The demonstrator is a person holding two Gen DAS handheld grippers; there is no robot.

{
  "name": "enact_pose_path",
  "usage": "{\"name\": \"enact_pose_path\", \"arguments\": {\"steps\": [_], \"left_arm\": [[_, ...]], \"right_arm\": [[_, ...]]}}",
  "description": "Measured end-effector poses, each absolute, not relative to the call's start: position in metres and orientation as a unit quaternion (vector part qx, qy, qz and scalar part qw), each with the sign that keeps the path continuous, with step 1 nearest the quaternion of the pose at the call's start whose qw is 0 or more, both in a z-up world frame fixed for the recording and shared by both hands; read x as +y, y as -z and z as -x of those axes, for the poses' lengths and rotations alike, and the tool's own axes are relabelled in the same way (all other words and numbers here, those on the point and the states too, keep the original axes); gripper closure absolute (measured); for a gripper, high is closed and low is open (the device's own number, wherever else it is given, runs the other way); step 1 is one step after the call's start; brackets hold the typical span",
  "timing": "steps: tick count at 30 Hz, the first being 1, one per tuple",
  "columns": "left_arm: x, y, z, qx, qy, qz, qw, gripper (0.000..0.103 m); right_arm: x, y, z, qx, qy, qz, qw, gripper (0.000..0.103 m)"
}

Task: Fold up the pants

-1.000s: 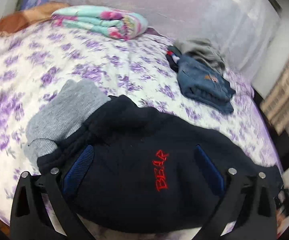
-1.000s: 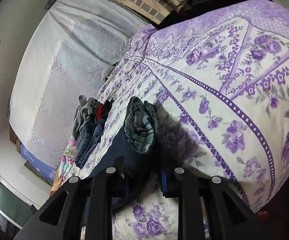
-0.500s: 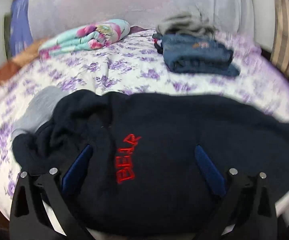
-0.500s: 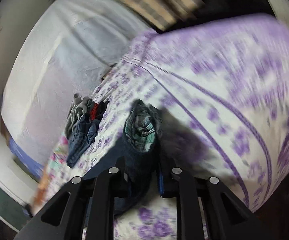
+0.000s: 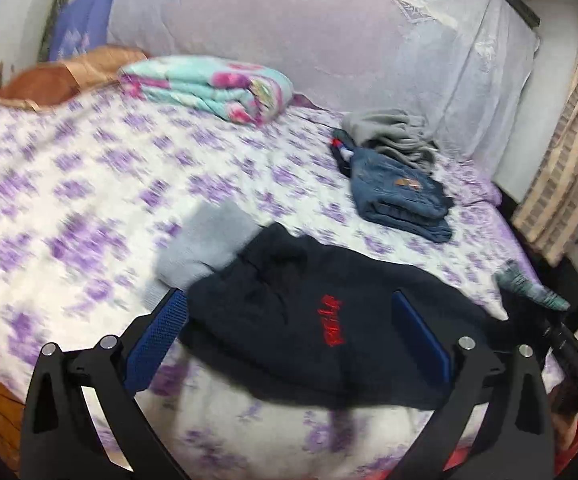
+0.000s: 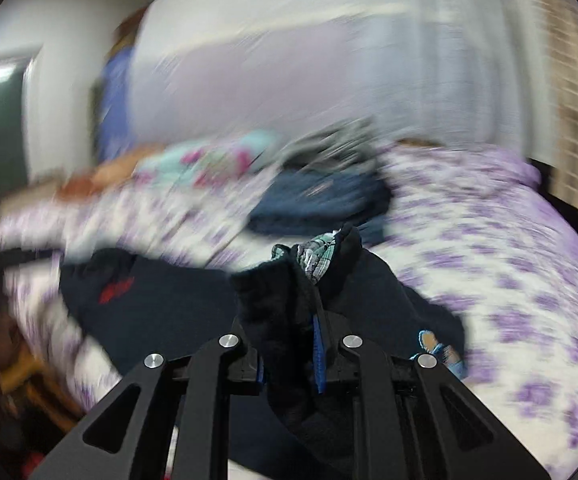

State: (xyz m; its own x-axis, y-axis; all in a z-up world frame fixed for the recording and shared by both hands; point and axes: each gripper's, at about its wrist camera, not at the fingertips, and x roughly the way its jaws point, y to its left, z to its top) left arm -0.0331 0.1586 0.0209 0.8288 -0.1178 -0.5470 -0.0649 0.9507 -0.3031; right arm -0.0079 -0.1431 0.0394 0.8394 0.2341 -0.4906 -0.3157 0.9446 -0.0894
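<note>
Dark navy pants with red stitched lettering and a grey cuff lie across the near edge of the bed. My left gripper is open, its blue pads on either side of the pants just above the fabric. In the right wrist view, my right gripper is shut on a bunched end of the pants, where a plaid lining shows. The rest of the pants trails to the left on the bed. This view is blurred by motion.
The bed has a purple floral sheet. A folded turquoise blanket lies at the back. Folded jeans with grey clothes lie at the back right. A striped curtain hangs on the right.
My left gripper has pulled back and up from the pants, still open. My right gripper has swung round with the pants end in its grip and now faces the head of the bed.
</note>
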Motion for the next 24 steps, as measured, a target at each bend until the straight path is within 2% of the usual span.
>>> {"name": "enact_pose_path", "arguments": {"steps": [4, 7, 8, 10, 11, 12, 15, 18, 20, 22, 24], "left_arm": [[0.168, -0.016, 0.028, 0.310, 0.007, 0.157, 0.938, 0.004], [0.173, -0.011, 0.024, 0.323, 0.015, 0.166, 0.931, 0.004], [0.173, -0.010, 0.023, 0.326, 0.015, 0.166, 0.931, 0.004], [0.173, -0.007, 0.022, 0.335, 0.011, 0.162, 0.928, 0.004], [0.174, -0.005, 0.021, 0.339, 0.009, 0.161, 0.927, 0.004], [0.174, -0.004, 0.020, 0.342, 0.008, 0.160, 0.926, 0.004], [0.176, 0.002, 0.017, 0.353, 0.006, 0.162, 0.921, 0.004], [0.179, 0.007, 0.014, 0.363, 0.009, 0.175, 0.915, 0.004], [0.181, 0.012, 0.012, 0.373, 0.021, 0.191, 0.908, 0.004], [0.183, 0.018, 0.009, 0.380, 0.029, 0.205, 0.901, 0.004], [0.184, 0.022, 0.009, 0.380, 0.028, 0.210, 0.900, 0.004]], "right_arm": [[-0.103, 0.004, 0.004, 0.286, -0.156, 0.157, 0.932, 0.085], [-0.093, 0.015, 0.014, 0.278, -0.147, 0.207, 0.927, 0.081], [-0.089, 0.015, 0.016, 0.276, -0.147, 0.228, 0.922, 0.079], [-0.089, 0.011, 0.020, 0.272, -0.155, 0.242, 0.918, 0.065], [-0.094, 0.002, 0.024, 0.279, -0.180, 0.225, 0.916, 0.052], [-0.099, -0.006, 0.027, 0.281, -0.208, 0.201, 0.915, 0.048], [-0.121, -0.043, 0.037, 0.260, -0.265, 0.105, 0.923, 0.047], [-0.146, -0.067, 0.027, 0.226, -0.209, 0.051, 0.950, 0.043], [-0.158, -0.063, 0.004, 0.235, -0.139, 0.039, 0.961, 0.043], [-0.159, -0.038, -0.023, 0.288, -0.114, 0.041, 0.950, 0.043], [-0.147, -0.002, -0.039, 0.351, -0.115, 0.065, 0.927, 0.036]]}}
